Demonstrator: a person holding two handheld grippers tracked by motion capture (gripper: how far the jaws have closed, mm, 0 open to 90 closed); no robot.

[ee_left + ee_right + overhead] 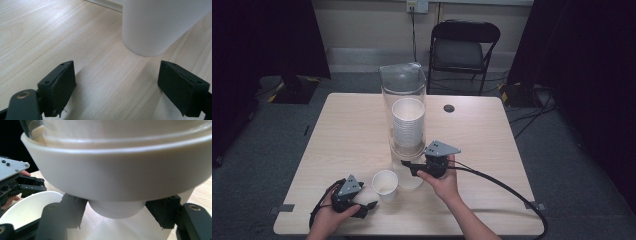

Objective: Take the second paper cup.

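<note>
The right hand [443,181] is stretched forward over the near half of the pale wood-grain counter [347,125], and the right tool [408,165] is held level, aimed at the foot of the tall clear dispenser [404,87]. In the right gripper view its black jaws are seen closed from both sides on the bottom cup [117,208], a smooth white paper cup that pokes out below the dispenser's wide, rounded cream collar [117,180]. Above the collar a stack of ribbed white cups [408,122] is seen through the transparent tube, which is capped by a clear lid.

The left hand [332,212] is rested low at the counter's near edge, with the left tool [371,205] pointed towards a single paper cup [385,185] that stands upright and open just beside the dispenser. In the left gripper view the flat, matte black pads [58,86] are held wide apart with nothing between them, and the single cup's plain white wall is seen a little ahead of them, untouched.
</note>
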